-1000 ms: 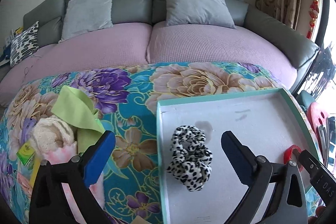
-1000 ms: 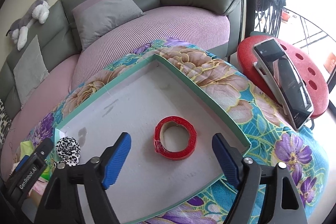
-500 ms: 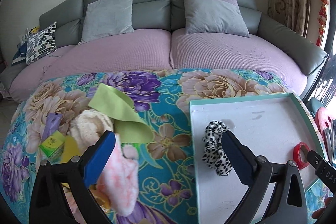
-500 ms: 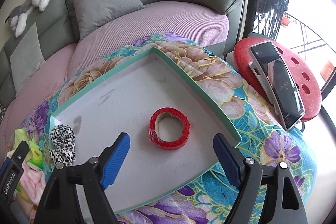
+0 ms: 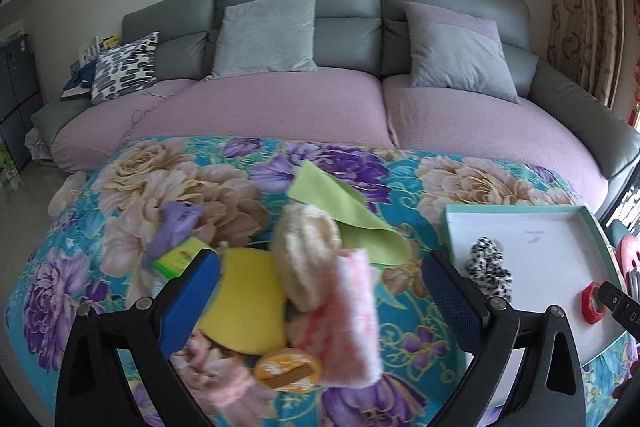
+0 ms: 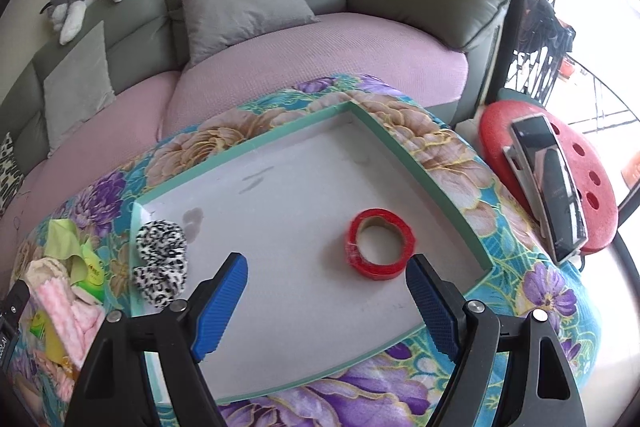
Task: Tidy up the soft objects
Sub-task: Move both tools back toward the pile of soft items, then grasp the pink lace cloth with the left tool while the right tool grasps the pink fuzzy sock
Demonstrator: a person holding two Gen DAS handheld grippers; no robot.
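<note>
A pile of soft things lies on the floral table: a pink fluffy cloth (image 5: 354,311), a cream knitted piece (image 5: 306,247), a yellow sponge (image 5: 246,303) and a green cloth (image 5: 348,215). My left gripper (image 5: 320,295) is open above this pile, empty. A leopard-print scrunchie (image 6: 160,263) lies at the left end of the teal-rimmed white tray (image 6: 424,171); it also shows in the left wrist view (image 5: 490,267). My right gripper (image 6: 326,297) is open and empty over the tray, near a red tape roll (image 6: 378,243).
A purple packet (image 5: 174,227), a green box (image 5: 180,259) and a round orange tin (image 5: 288,371) lie among the pile. A grey and pink sofa (image 5: 280,107) stands behind the table. A red stool (image 6: 560,171) with a phone (image 6: 548,183) stands at the right.
My left gripper has swung left, away from the tray and scrunchie, and is now over the pile of soft things. My right gripper has drawn back slightly over the tray.
</note>
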